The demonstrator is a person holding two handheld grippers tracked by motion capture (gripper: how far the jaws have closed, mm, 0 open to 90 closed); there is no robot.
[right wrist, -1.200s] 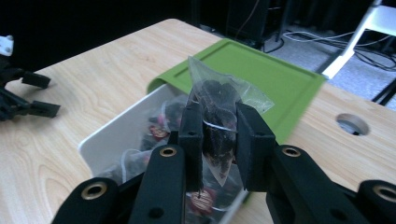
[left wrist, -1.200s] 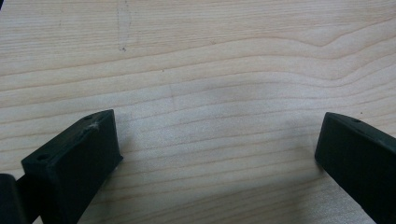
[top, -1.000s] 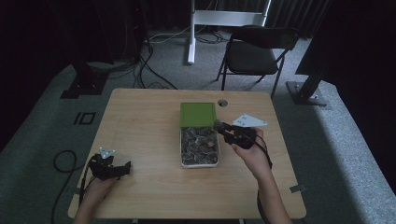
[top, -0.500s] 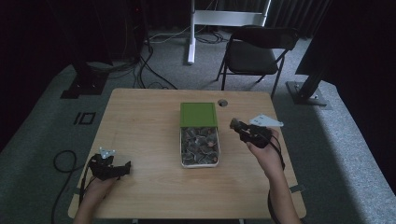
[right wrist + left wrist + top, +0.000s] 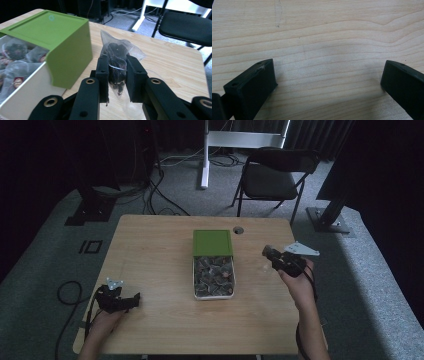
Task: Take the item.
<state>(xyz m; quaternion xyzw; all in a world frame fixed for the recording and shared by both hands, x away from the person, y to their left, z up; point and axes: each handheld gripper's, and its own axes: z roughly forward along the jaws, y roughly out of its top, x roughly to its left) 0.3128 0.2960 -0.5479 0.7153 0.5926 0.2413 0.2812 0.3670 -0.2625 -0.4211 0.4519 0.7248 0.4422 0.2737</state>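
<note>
High view: right tongs (image 5: 268,253) hovering above the counter (image 5: 160,250), right of the box (image 5: 213,270), well apart from it; grey plate on top pointing away to the right. Box lying open with its green lid (image 5: 212,242) pushed toward the far end, sachets (image 5: 214,275) filling the white tray. Left tongs (image 5: 131,300) resting low near the near-left corner of the counter, far from the box, hand (image 5: 102,320) gripping from below. Black folding chair (image 5: 277,172) standing on the grey floor beyond the counter. Small round hole (image 5: 238,230) sitting in the counter just beyond the lid.

Left gripper view: left tongs (image 5: 328,80) standing wide, nothing between the jaws, looking straight down on bare wood grain of the counter (image 5: 324,32).

Right gripper view: right tongs (image 5: 117,70) standing narrow, clamping one clear sachet (image 5: 117,57) of dark leaves, its top sticking up past the jaw tips, its lower corner hanging beneath them. Green lid (image 5: 57,37) lying just left of the tongs, not touching; sachets (image 5: 17,62) in the tray (image 5: 27,92) showing beneath it. Chair (image 5: 187,22) sitting farther off, ahead and right.
</note>
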